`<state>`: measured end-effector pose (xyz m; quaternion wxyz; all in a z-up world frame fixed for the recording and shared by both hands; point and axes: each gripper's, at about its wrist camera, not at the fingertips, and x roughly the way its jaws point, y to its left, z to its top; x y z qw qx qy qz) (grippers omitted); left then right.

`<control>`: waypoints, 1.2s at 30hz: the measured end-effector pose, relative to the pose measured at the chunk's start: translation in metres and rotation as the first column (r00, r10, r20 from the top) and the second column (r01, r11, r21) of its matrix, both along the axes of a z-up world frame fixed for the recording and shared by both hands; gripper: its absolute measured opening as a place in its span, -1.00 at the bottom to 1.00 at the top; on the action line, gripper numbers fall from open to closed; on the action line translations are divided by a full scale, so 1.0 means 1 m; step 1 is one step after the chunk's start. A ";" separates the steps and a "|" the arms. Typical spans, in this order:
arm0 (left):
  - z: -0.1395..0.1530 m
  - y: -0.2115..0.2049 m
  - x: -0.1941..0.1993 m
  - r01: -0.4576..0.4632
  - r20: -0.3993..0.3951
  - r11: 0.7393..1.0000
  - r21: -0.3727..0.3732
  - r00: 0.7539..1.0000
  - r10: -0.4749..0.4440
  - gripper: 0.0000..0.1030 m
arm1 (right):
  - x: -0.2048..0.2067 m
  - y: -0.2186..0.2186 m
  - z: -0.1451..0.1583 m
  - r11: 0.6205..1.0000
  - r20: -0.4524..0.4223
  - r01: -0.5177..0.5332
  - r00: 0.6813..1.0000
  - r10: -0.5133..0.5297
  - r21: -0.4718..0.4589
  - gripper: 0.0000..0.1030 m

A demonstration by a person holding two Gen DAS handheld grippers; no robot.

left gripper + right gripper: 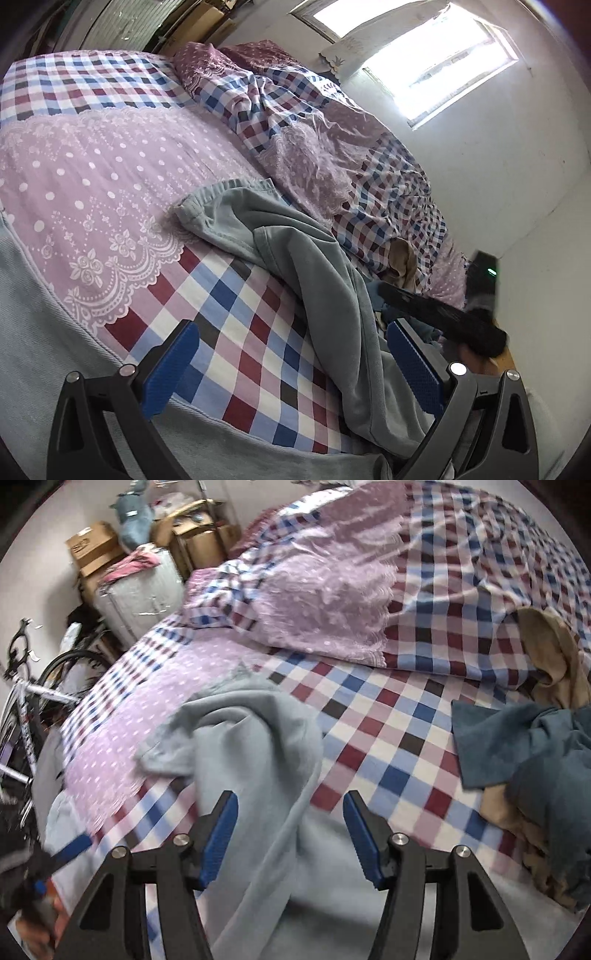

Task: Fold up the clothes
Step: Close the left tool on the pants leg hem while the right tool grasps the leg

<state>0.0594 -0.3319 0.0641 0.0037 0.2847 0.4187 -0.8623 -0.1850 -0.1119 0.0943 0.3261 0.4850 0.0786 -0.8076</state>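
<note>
Fingers (pixel 360 834) of the right gripper (pixel 290 836) stood apart over the grey garment (pixel 255 746), gripping nothing; left gripper (pixel 295 363) gaped wide above the bed (pixel 110 177).

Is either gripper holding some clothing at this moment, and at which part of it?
Nothing is held. The left gripper and right gripper both stand open; the grey-blue garment lies loose between their fingers.

We note a home bedroom: bed (pixel 110 177) with checked quilt (pixel 443 590), window (pixel 443 62), boxes (pixel 96 546), bicycle (pixel 33 694).
</note>
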 end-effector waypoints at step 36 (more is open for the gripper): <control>0.024 0.007 -0.001 0.057 0.076 0.904 -0.424 0.997 -0.028 0.77 | 0.075 -0.001 0.045 0.975 -0.028 -0.120 0.993 0.117 -0.189 0.09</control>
